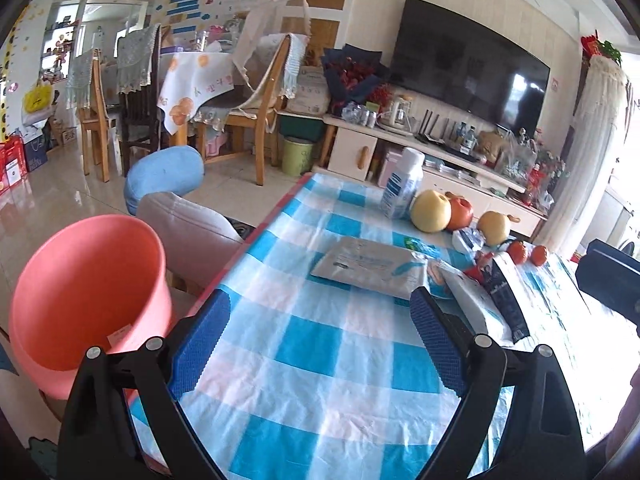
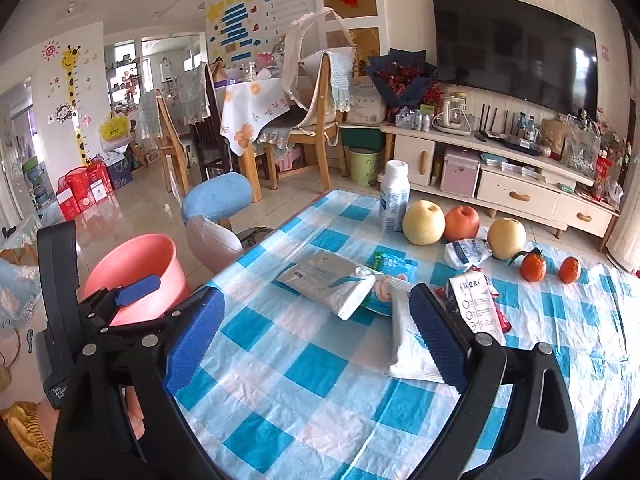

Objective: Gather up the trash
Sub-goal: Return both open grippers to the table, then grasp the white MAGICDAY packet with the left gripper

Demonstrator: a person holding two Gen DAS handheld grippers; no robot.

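Pink bin [image 2: 136,264]: set beside the worktop [image 2: 320,380] edge, presumably for easy dropping; its base is cut off. Left gripper [image 1: 316,328] and right gripper [image 2: 316,328]: jaws spread, nothing grasped. Wrappers [image 2: 332,284]: heaped mid-worktop, partly overlapped. Fruit [image 2: 424,222]: grouped behind; print illegible.

Walls: cream, giraffe height chart [image 2: 74,96] | floor: glossy pale tiles [image 2: 132,204] | furniture: wooden dining chairs [image 2: 316,120], white TV cabinet [image 2: 500,168], wall television [image 2: 516,48] | daylight.

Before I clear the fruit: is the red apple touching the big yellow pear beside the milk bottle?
Touching. The right wrist view shows the red apple pressed against the yellow pear, no gap.
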